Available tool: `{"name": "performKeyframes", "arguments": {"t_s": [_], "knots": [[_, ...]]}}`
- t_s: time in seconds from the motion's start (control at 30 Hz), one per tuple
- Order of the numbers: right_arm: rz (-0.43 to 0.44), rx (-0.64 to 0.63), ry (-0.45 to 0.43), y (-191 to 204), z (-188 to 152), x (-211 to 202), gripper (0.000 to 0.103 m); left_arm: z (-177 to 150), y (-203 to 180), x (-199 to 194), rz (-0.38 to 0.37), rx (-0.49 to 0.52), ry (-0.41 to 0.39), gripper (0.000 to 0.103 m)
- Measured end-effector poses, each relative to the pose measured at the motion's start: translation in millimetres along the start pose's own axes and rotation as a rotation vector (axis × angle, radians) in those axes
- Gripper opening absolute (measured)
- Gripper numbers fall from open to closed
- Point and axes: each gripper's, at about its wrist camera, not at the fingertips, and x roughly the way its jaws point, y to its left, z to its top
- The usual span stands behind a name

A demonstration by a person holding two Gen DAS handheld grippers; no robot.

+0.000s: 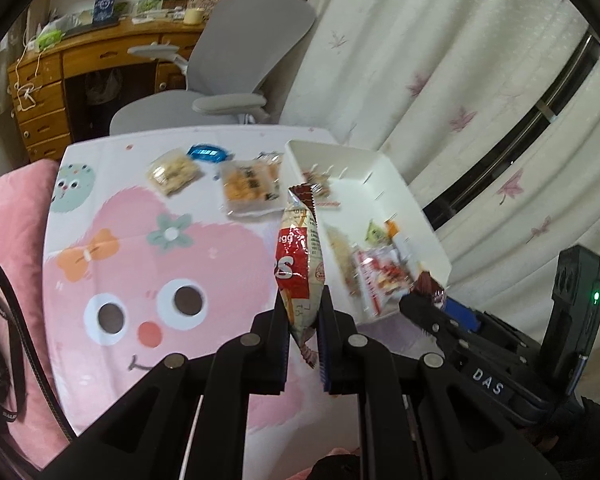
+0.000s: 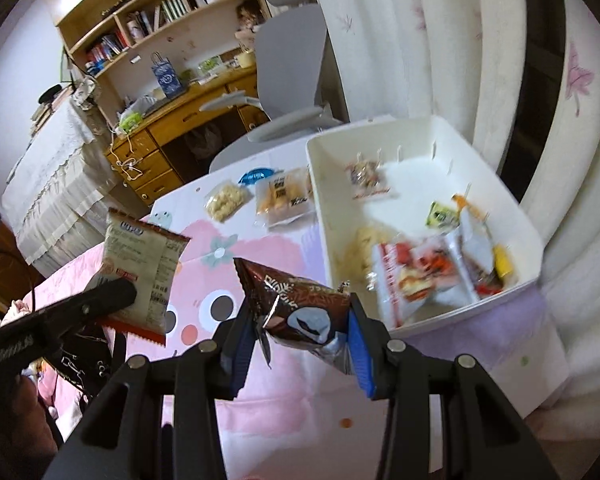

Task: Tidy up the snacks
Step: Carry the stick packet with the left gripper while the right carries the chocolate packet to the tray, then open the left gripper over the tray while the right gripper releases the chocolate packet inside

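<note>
My left gripper (image 1: 303,320) is clamped tight on a red-and-white snack packet (image 1: 300,264), which stands upright between the pads above the tablecloth; the right wrist view shows the packet's pale back with its printed label (image 2: 140,264). My right gripper (image 2: 300,332) is pinched on a brown foil snack bag (image 2: 296,300), the jaws held partly apart by the puffed bag, which lies tilted across them.

Just beyond both tools sits the white plastic bin (image 2: 420,136), open-topped, on the right part of the table. Inside it, at the near end, I see a red-and-white packet (image 2: 416,276) leaning on the wall, a pale bag of biscuits (image 2: 360,248) beside it, and a jumble of white, yellow and dark wrappers (too blurred to name) in the near right corner. A small green packet (image 2: 442,216) lies mid-bin, and a small clear packet (image 2: 366,178) near the far wall.

Outside the bin, on the pink cartoon tablecloth (image 1: 172,280), three snacks lie in a row at the far edge: a clear bag of pale puffed pieces (image 1: 174,176), a blue wrapper (image 1: 208,153) behind it, and a clear pack of orange crackers (image 1: 250,192) touching or nearly touching the bin's left wall.
</note>
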Motion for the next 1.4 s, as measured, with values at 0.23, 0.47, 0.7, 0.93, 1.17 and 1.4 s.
{"name": "performKeyframes", "arguments": {"t_s": [0.23, 0.47, 0.7, 0.93, 1.17, 1.4], "knots": [[0.018, -0.025, -0.027, -53.2, 21.0, -17.2, 0.043, 4.6, -53.0, 9.0, -0.028, 0.003, -0.076, 0.009], [0.058, -0.066, -0.017, -95.1, 43.0, -16.7, 0.043, 10.7, -90.2, 30.0, -0.027, -0.02, -0.099, 0.009], [0.069, -0.116, 0.006, -129.3, 63.5, -8.0, 0.043, 14.2, -111.5, 57.6, -0.032, -0.059, -0.105, 0.01], [0.07, -0.132, 0.056, -159.1, 74.6, 2.1, 0.044, 13.0, -134.2, 86.6, -0.035, -0.068, -0.074, 0.01], [0.091, -0.109, 0.119, -175.6, 76.8, 17.4, 0.05, 13.7, -143.5, 94.2, 0.016, -0.077, -0.081, 0.068], [0.087, -0.096, 0.146, -176.0, 77.3, 28.3, 0.054, 11.5, -137.5, 93.0, 0.082, -0.09, -0.062, 0.069]]}}
